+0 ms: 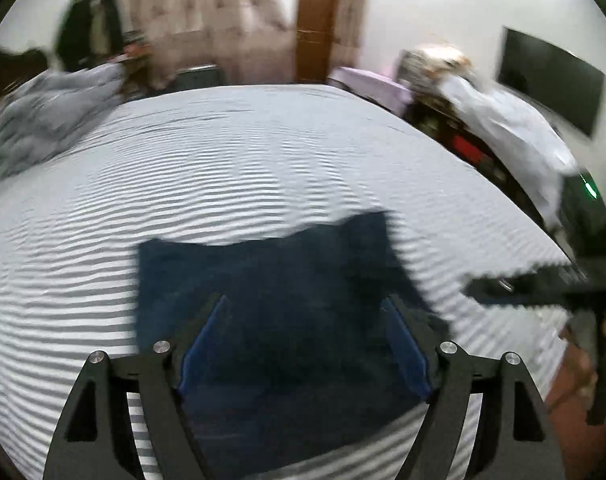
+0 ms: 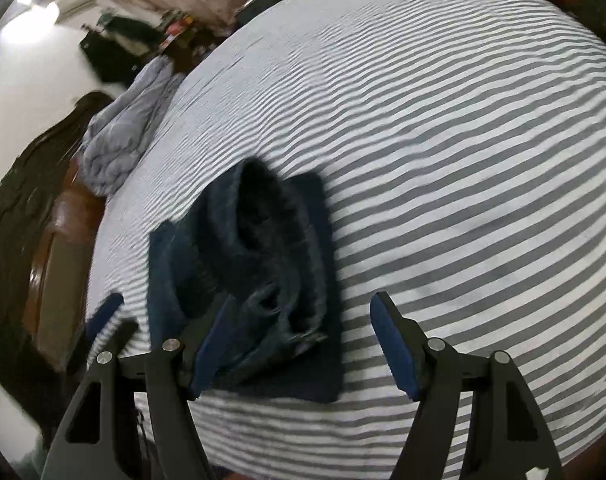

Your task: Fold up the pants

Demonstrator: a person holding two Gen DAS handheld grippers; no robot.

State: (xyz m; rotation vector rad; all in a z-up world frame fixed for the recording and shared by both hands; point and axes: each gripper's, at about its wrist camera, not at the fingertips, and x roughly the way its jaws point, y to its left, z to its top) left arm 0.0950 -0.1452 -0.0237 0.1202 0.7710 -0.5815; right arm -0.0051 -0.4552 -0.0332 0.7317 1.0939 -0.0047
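I am looking over the striped bed, where the navy pants are lying in a compact folded stack near its edge, with a loose upper layer bulging open on top. That bulge is worrying me: I judge that a careless pass could be dragging it off and undoing the fold. My left hand-held gripper is hovering wide over the pants, and my right hand-held gripper is also spread wide, holding nothing.
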